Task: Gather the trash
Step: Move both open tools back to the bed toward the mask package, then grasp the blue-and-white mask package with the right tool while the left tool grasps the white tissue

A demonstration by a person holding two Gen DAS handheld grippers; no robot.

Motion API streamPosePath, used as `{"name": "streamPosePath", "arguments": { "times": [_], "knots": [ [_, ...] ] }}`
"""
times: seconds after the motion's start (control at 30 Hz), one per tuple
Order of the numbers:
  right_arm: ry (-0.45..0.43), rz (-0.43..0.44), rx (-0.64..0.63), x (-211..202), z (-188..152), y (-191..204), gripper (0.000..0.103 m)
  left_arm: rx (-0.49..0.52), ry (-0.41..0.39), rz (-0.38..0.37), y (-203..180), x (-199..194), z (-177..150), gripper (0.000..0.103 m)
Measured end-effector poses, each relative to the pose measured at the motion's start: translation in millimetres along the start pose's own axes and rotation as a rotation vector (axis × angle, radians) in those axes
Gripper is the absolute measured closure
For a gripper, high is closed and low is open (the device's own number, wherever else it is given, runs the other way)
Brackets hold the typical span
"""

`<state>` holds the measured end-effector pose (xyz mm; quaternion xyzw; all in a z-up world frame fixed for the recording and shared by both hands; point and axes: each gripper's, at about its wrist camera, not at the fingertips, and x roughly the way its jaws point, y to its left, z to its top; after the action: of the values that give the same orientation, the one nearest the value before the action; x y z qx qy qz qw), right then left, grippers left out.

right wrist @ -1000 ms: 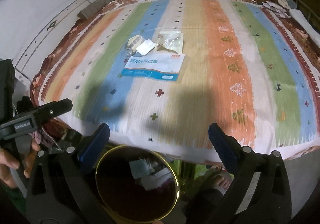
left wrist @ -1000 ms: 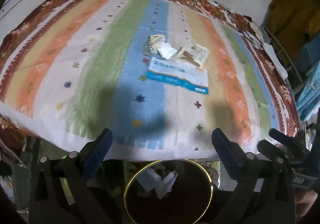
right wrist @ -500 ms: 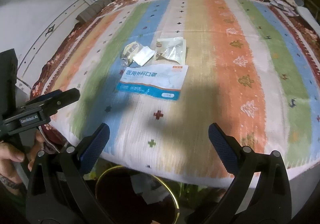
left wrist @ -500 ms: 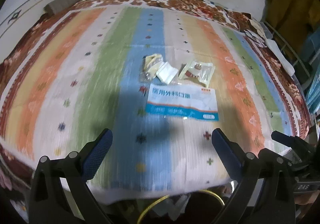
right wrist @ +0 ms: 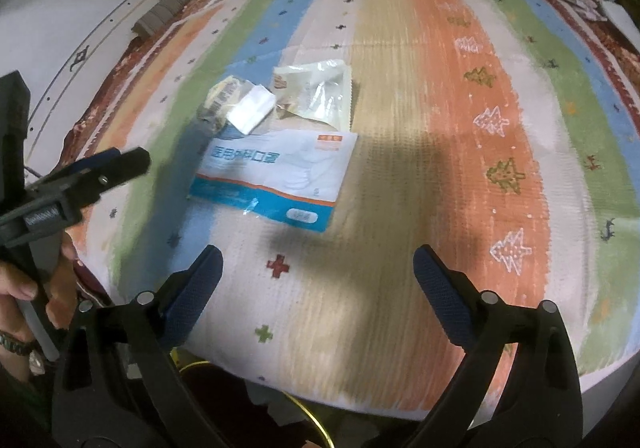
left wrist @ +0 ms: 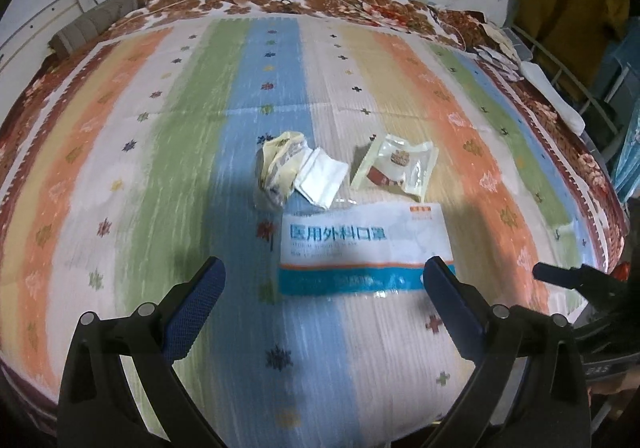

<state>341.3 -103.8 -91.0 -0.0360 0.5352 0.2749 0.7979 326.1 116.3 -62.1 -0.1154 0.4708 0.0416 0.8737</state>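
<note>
Left wrist view shows the trash lying in one small cluster ahead of the jaws: a flat blue-and-white mask packet (left wrist: 366, 248) nearest, its lower right corner just behind the right finger's tip, and beyond it a crumpled yellowish wrapper (left wrist: 280, 167), a folded white paper (left wrist: 322, 181) touching it, and a clear snack wrapper (left wrist: 396, 167) off toward the right finger's side. All four rest on a striped blanket (left wrist: 160, 167) spread over a bed, close together, which likely lets either tool reach them from one stance. The left gripper (left wrist: 324, 276) hangs above the near edge of the packet with its jaws spread wide and nothing between the pads, presumably angled down so a finger can slide under the flat plastic. From the right wrist view, the right gripper (right wrist: 318, 264) is also wide apart and empty, having just eased in a little; the packet (right wrist: 276, 179) sits ahead and toward its left finger, the other scraps farther on. A person's hand (right wrist: 24, 288) grips the left tool's handle at that view's left edge. A thin gold rim (right wrist: 308, 416) shows below the right jaws, possibly a bin's mouth, though blur and shadow make that uncertain.
</note>
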Motion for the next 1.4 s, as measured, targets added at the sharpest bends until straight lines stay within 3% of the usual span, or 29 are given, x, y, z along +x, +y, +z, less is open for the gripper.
{"name": "streamPosePath", "arguments": {
  "times": [0.2,0.43,0.57,0.7,0.8,1.07,1.27,1.33,1.4],
  "knots": [
    [0.042,-0.001,0.013,24,7,-6,0.02,0.01,0.015,-0.024,8,18,15,0.007],
    [0.073,0.062,0.094,47,17,-21,0.026,0.015,0.039,-0.034,12,44,30,0.012],
    [0.092,0.088,0.128,58,22,-28,0.034,-0.005,0.049,-0.07,16,59,38,0.015],
    [0.107,0.11,0.168,70,25,-32,0.045,-0.039,0.044,-0.127,22,75,45,0.026],
    [0.113,0.109,0.147,75,27,-27,0.048,-0.044,0.045,-0.158,24,87,48,0.034],
    [0.134,0.127,0.156,82,31,-23,0.069,-0.03,0.045,-0.15,28,111,54,0.041],
    [0.15,0.13,0.152,85,30,-22,0.093,0.022,0.066,-0.145,21,125,52,0.064],
    [0.151,0.129,0.15,86,30,-22,0.098,0.04,0.076,-0.131,18,128,50,0.082],
    [0.153,0.129,0.14,85,30,-22,0.102,0.059,0.079,-0.106,15,129,49,0.094]
  ]
}}
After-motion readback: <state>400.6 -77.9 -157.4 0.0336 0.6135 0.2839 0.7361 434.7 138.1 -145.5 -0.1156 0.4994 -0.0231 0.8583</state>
